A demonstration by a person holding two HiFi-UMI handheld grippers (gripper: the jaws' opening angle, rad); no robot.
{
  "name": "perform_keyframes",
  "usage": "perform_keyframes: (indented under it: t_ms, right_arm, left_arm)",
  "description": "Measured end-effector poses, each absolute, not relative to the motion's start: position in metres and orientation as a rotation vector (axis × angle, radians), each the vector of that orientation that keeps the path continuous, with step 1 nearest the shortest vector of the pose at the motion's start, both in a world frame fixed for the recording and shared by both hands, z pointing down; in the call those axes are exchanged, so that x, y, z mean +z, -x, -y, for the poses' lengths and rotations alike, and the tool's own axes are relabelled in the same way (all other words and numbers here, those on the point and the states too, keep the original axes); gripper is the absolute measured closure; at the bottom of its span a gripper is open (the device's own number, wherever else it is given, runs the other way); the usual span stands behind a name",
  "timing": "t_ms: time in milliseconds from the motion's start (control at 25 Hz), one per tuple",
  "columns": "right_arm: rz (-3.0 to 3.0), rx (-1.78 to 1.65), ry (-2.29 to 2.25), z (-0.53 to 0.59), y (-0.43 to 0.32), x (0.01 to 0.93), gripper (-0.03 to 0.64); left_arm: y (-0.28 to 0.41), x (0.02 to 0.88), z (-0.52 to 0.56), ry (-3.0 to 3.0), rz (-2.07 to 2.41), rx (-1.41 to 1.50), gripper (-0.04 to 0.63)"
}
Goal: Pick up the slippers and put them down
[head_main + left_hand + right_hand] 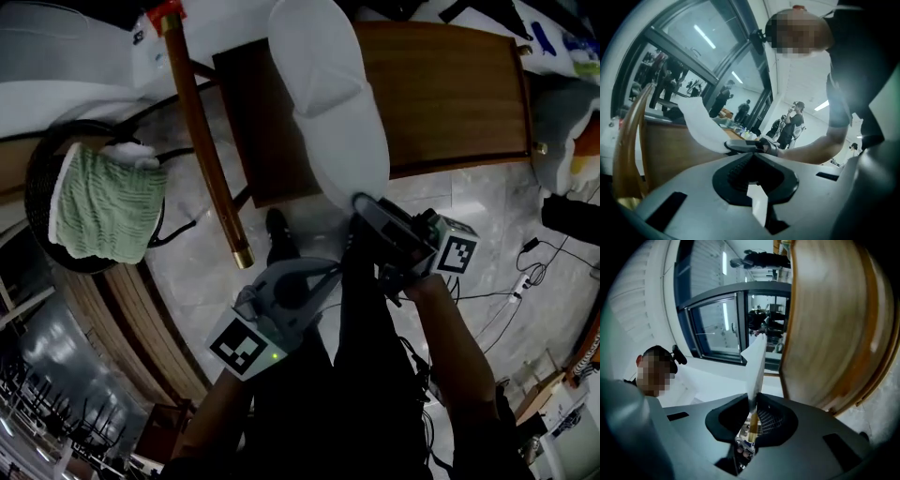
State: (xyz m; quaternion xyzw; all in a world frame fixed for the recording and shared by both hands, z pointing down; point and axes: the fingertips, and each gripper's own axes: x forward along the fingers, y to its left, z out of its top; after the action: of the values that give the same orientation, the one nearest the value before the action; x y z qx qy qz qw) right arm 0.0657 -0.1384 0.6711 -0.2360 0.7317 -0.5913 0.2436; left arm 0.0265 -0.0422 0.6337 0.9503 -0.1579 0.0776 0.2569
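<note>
Right hand-held gripper (pixel 753 404) is gripping a white slipper (pixel 328 103) by its thin heel end, the jaws pressing on both sides of the sole. The slipper is sticking out ahead of the jaws, in front of a wooden surface (pixel 450 94) and clear of the floor (pixel 487 216). The left hand-held gripper (pixel 752 155) is waiting beside it with jaws together and no slipper in them.

I am judging that the pick-up is done. The next move is asking for a steady carry, lowering the sole flat and then opening the jaws.

No second slipper is showing in any view. A small white sliver low between the left jaws is staying unclear to me.
</note>
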Motion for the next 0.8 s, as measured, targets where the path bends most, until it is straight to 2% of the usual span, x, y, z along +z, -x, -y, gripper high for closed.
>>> perform_keyframes:
  t_ms: [240,400,520,800]
  right_arm:
    - [-2.116,-1.373,0.677,0.14,-0.078,0.55,0.557]
    - [-2.244,-1.117,0.62,0.168,-0.094,0.459,0.557]
    - [-2.28,-0.995,0.599,0.168,-0.1,0.394,0.557]
    - [-2.203,-0.803,0.506,0.156,-0.127,0.3,0.558]
  left_arm:
    - [-0.001,0.533,0.065,-2.623,0.548,0.125,0.584]
    - [0.011,0.458,0.123,-2.745,0.654,0.0,0.584]
    - [0.016,0.414,0.141,-2.831,0.675,0.061,0.584]
    - [0.005,0.303,0.149,-2.997,0.653,-0.024,0.584]
